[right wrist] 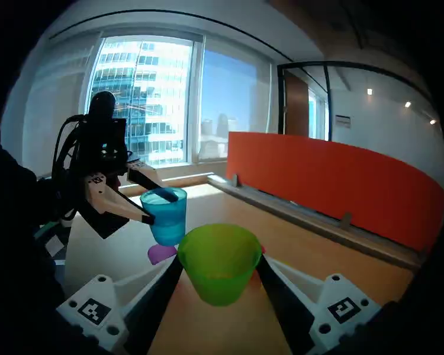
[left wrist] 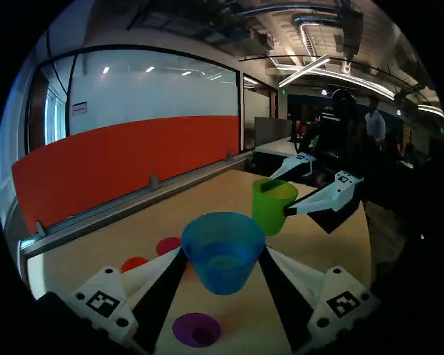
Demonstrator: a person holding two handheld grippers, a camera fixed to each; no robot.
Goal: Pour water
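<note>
The left gripper [left wrist: 223, 254] fingers hold the blue cup [left wrist: 223, 234] with water [left wrist: 224, 267], low middle; the right gripper [right wrist: 219, 260] fingers hold the green cup [right wrist: 219, 278]. Both cups stand straight, so no pouring yet

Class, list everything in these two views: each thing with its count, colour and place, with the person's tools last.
blue cup: one, blue, held above the table
green cup: one, green, held above the table
small purple cup: one, purple, on the table under the blue cup
small round pieces: two, reddish, on the table beside the blue cup
table: one, light wood
partition: one, orange, along the table's edge
left hand-held gripper: one, white and black, gripping the blue cup
right hand-held gripper: one, white and black, gripping the green cup
</note>
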